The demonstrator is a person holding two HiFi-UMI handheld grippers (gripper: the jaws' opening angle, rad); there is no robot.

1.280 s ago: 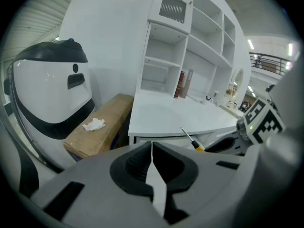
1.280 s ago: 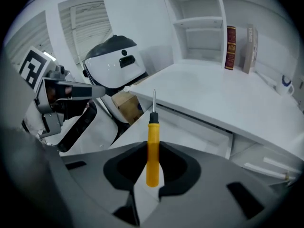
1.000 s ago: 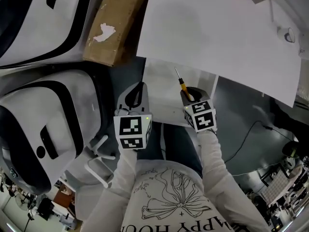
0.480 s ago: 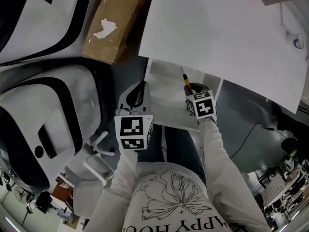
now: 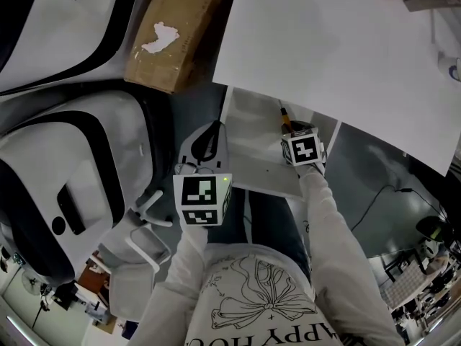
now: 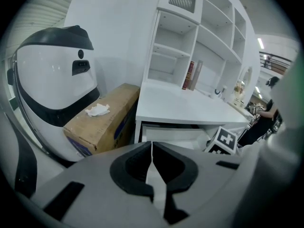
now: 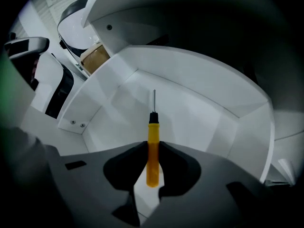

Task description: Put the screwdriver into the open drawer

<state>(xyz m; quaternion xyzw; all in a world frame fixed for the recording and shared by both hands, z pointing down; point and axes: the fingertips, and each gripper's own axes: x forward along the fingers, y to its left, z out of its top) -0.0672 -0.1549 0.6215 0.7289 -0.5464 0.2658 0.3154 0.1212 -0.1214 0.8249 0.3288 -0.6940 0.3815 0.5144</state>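
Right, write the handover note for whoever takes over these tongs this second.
Left tongs: shut, empty, held in front of the desk.
Right tongs: shut on the screwdriver by its yellow handle, tip pointing into the drawer.
Done: drawer open, screwdriver picked up and held over it.
Left: probably lower it to the drawer floor, open the right tongs, withdraw.

The slim yellow-handled screwdriver (image 7: 152, 151), held by its handle, points tip-first into the open white drawer (image 7: 204, 120).
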